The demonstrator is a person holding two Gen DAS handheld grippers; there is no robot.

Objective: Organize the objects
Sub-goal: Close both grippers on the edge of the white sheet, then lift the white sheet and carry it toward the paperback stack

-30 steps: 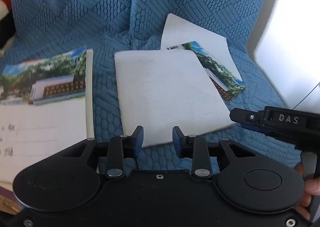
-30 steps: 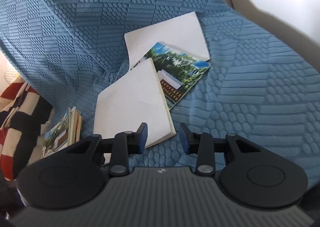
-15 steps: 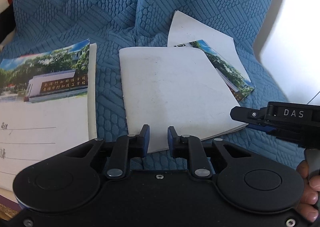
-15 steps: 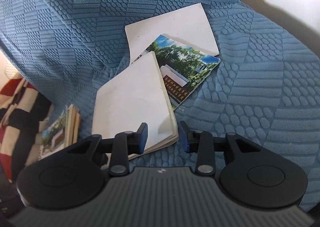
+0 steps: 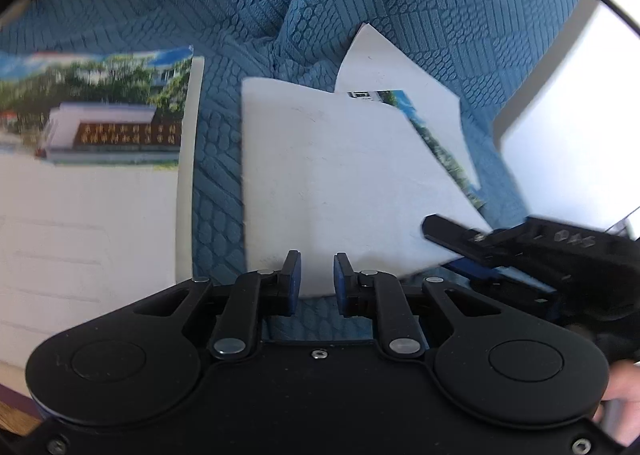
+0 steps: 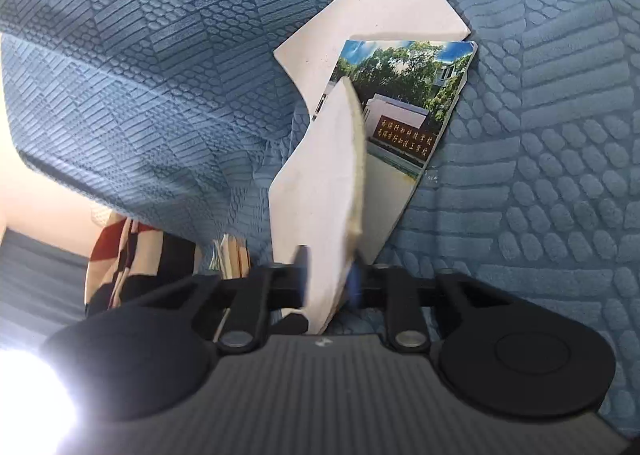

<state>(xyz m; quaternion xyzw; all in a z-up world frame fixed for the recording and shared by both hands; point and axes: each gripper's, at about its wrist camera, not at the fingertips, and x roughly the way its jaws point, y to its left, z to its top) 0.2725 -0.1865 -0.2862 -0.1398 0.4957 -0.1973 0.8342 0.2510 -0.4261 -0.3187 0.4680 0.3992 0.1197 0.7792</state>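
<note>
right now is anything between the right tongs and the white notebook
No. The right tongs already clamp the near edge of the white notebook, tilting it up off the photo-cover notebook. The left tongs are open at its near edge, not gripping.

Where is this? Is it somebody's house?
Probably a home, likely a sofa: a soft blue quilted cover drapes over a seat and backrest, school notebooks lie on it, and a striped cushion sits nearby.

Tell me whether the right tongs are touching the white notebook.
Touching. The right wrist view shows the right tongs closed on the white notebook at its near corner.
</note>
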